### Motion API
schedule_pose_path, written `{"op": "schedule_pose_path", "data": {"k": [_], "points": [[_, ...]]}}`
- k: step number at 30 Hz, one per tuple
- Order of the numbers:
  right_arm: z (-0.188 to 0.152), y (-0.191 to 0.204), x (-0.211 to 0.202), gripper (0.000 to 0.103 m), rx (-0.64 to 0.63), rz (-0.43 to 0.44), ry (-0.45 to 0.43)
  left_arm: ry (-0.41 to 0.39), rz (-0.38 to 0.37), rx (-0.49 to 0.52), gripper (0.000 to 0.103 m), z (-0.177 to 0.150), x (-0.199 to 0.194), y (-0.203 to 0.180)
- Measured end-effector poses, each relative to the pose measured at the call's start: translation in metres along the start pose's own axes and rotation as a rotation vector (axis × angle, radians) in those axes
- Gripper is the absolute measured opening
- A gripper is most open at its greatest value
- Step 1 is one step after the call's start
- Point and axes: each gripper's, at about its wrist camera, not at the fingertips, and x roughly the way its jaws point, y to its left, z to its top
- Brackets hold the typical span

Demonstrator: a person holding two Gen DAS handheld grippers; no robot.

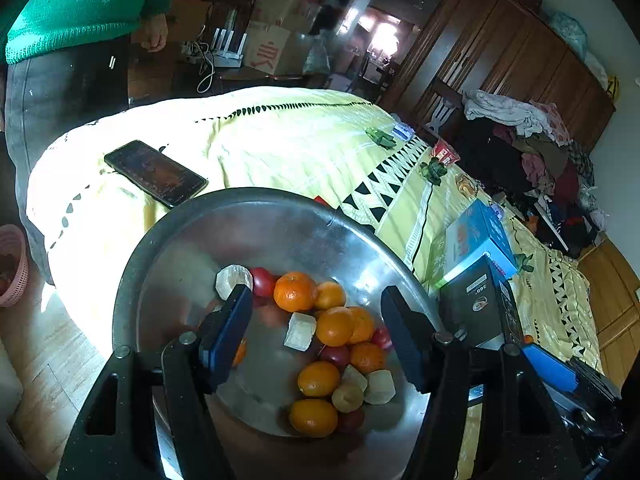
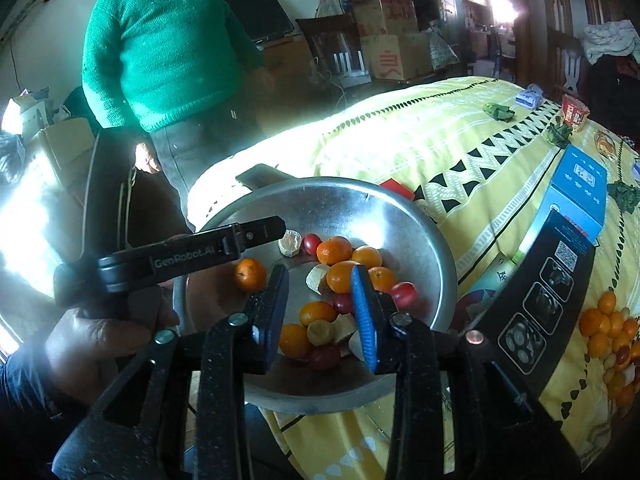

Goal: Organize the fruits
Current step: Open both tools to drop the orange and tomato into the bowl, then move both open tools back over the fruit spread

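A large metal bowl (image 1: 280,216) (image 2: 420,232) on a yellow bedspread holds several oranges (image 1: 295,291) (image 2: 340,276), small red fruits (image 1: 262,280) (image 2: 404,294) and pale cut pieces (image 1: 300,331) (image 2: 290,242). My left gripper (image 1: 316,312) is open over the bowl, with nothing between its fingers; it also shows from the side in the right wrist view (image 2: 276,228) above the bowl's left rim. My right gripper (image 2: 320,292) is open and empty above the near side of the bowl. A second pile of fruit (image 2: 612,332) lies on the bedspread at the right.
A phone (image 1: 156,172) lies on the bedspread beyond the bowl. A black box (image 2: 548,280) and a blue box (image 2: 580,184) stand right of the bowl. A person in a green sweater (image 2: 168,52) stands beyond the bed. A pink basket (image 1: 12,264) sits on the floor.
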Motion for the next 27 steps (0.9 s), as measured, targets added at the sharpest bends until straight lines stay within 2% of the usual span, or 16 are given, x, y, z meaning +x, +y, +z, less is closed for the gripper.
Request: {"op": "schedule_pose_path", "data": {"k": [4, 7, 12, 15, 27], "points": [[-0.016, 0.0, -0.027, 0.043, 0.029, 0.002, -0.037, -0.059, 0.029, 0.028, 0.069, 0.0, -0.011, -0.015], [-0.029, -0.004, -0.042, 0.044, 0.058, -0.004, -0.041, -0.081, 0.017, 0.046, 0.069, -0.001, -0.019, -0.029], [-0.052, -0.02, -0.068, 0.049, 0.099, -0.036, -0.045, -0.08, -0.043, 0.128, 0.069, -0.007, -0.029, -0.063], [-0.066, -0.034, -0.083, 0.049, 0.132, -0.067, -0.047, -0.066, -0.052, 0.18, 0.079, -0.011, -0.029, -0.084], [-0.127, -0.101, -0.123, 0.05, 0.329, -0.16, -0.024, -0.048, -0.121, 0.353, 0.079, -0.036, -0.026, -0.164]]}}
